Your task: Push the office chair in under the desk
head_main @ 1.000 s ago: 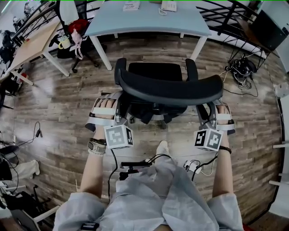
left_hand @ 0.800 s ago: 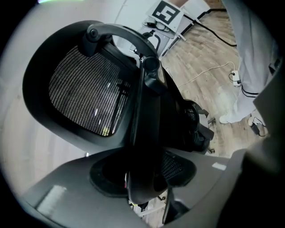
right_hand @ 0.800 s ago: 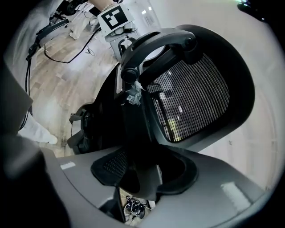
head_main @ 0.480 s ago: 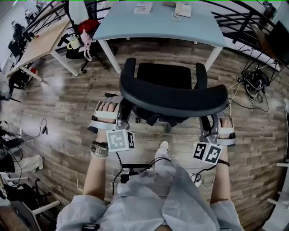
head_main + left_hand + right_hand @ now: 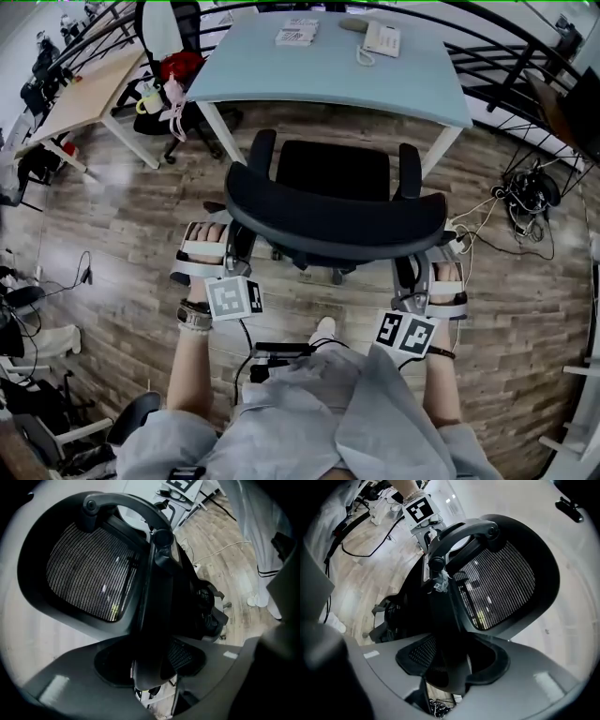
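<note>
A black office chair stands before the light grey desk (image 5: 328, 70), its seat (image 5: 333, 171) between the desk's white legs and close to the front edge. The curved backrest (image 5: 337, 223) faces me. My left gripper (image 5: 234, 246) is shut on the backrest's left edge, my right gripper (image 5: 414, 277) on its right edge. In the left gripper view the backrest frame (image 5: 154, 578) runs down between the jaws of the left gripper (image 5: 150, 667), beside the mesh panel (image 5: 89, 578). The right gripper view mirrors it: the frame (image 5: 445, 602) sits in the wide-set jaws of the right gripper (image 5: 450, 667).
A phone (image 5: 380, 37) and papers (image 5: 297, 33) lie on the desk. To the left stand a wooden desk (image 5: 75, 94) and another chair holding a red bag (image 5: 178, 67). Cables (image 5: 530, 192) lie on the wooden floor at right, and a black railing (image 5: 506, 52) runs behind.
The chair has rolled toward the desk with both grippers on its backrest. The gap between seat and desk edge has shrunk.
</note>
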The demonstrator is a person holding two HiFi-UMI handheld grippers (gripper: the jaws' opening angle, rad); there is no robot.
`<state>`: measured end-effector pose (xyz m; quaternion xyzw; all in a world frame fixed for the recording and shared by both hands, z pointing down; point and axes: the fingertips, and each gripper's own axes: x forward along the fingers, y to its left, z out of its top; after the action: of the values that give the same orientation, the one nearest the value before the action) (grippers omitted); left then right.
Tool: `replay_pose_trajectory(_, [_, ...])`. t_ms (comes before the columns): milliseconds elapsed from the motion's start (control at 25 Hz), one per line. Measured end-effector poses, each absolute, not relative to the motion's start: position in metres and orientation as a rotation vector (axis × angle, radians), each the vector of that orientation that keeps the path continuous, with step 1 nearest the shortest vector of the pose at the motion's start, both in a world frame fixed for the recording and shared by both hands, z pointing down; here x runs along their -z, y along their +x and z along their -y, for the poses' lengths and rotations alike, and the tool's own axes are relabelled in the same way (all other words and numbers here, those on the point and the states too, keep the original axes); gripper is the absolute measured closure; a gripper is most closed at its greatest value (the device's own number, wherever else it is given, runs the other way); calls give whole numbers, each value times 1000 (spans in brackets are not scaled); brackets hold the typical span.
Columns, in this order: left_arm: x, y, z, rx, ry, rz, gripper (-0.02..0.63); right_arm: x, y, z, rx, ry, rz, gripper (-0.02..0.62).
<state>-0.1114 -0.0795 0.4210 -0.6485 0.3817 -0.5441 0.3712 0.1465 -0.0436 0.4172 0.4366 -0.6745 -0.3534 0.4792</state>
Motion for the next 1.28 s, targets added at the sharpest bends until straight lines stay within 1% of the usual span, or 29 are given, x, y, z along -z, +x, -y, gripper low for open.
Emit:
replay_pose_trajectory(360, [-423,-104,142,1390,-1652,-992,412,-418,154,108,894,1046,1662,400])
replay_pose_trajectory(1280, [-424,-92,303,1334,-1653,-965,413,-420,165,266,843,1132,1595,397])
